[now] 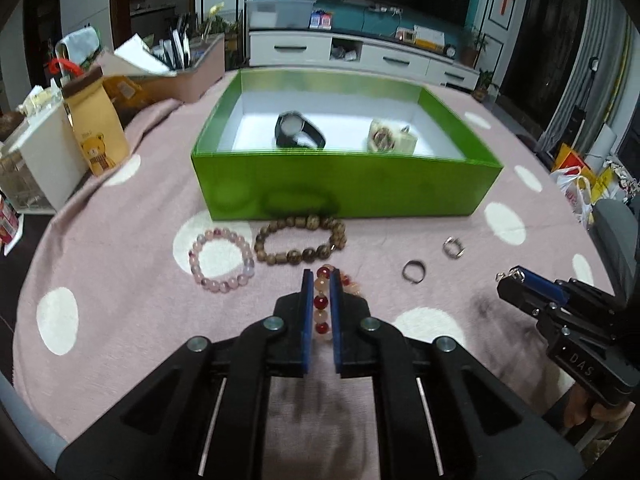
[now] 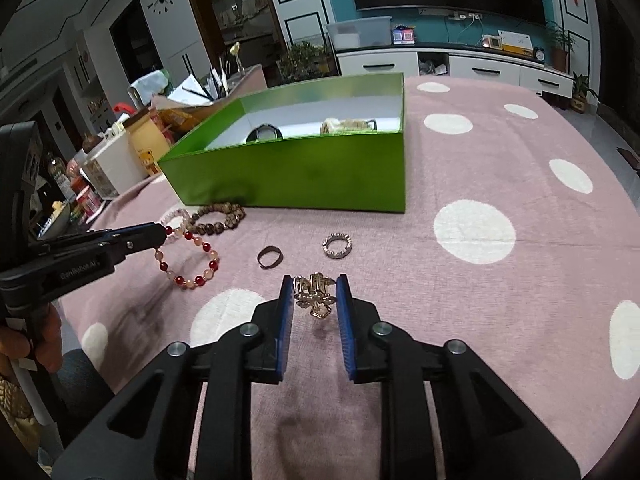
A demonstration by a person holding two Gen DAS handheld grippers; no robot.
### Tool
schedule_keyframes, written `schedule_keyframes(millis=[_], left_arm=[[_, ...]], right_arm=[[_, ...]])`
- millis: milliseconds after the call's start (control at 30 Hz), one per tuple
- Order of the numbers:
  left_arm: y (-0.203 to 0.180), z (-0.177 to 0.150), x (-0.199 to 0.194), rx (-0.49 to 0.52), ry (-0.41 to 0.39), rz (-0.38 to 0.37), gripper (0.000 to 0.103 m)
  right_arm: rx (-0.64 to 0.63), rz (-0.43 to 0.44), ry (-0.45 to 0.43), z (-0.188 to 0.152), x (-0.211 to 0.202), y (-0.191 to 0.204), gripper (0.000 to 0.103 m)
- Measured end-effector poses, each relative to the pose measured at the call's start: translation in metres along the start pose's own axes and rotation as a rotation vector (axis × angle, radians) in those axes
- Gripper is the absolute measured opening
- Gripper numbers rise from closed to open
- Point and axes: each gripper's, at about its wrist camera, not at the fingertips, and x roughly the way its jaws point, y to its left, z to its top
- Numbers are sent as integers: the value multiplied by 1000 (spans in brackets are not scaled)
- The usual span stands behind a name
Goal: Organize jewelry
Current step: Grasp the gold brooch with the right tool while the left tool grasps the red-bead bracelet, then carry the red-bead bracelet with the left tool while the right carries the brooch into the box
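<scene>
Two handheld grippers, left gripper (image 1: 321,280) with jaws clenched on a red-and-peach beaded bracelet (image 2: 188,258), right gripper (image 2: 313,286) grasping a gold filigree brooch (image 2: 314,298), hover above the pink dotted bench (image 2: 500,300) before a green cardboard box (image 1: 344,184); either loosely pinched piece could slip out.

From the left wrist view, the green box (image 1: 340,184) stands at twelve o'clock with its near wall blocking the way. The pink bracelet (image 1: 222,258) and brown bracelet (image 1: 300,242) lie before it. The tablecloth (image 1: 120,264) at nine o'clock is free.
</scene>
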Motion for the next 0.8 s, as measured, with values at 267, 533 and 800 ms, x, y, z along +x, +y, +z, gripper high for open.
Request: schedule_keyframes(millis=[267,533,800], left_arm=[[-8,12,-28,14,-58,-9,7],[-6,39,-40,19,-96,-12,7],[-8,78,-44,25,-135,-20,7]], right_arm=[[-4,5,-46,7,-20,1,21],[-18,16,-105,27,-39,2,21],[-19,14,-148,59,-41,-2,21]])
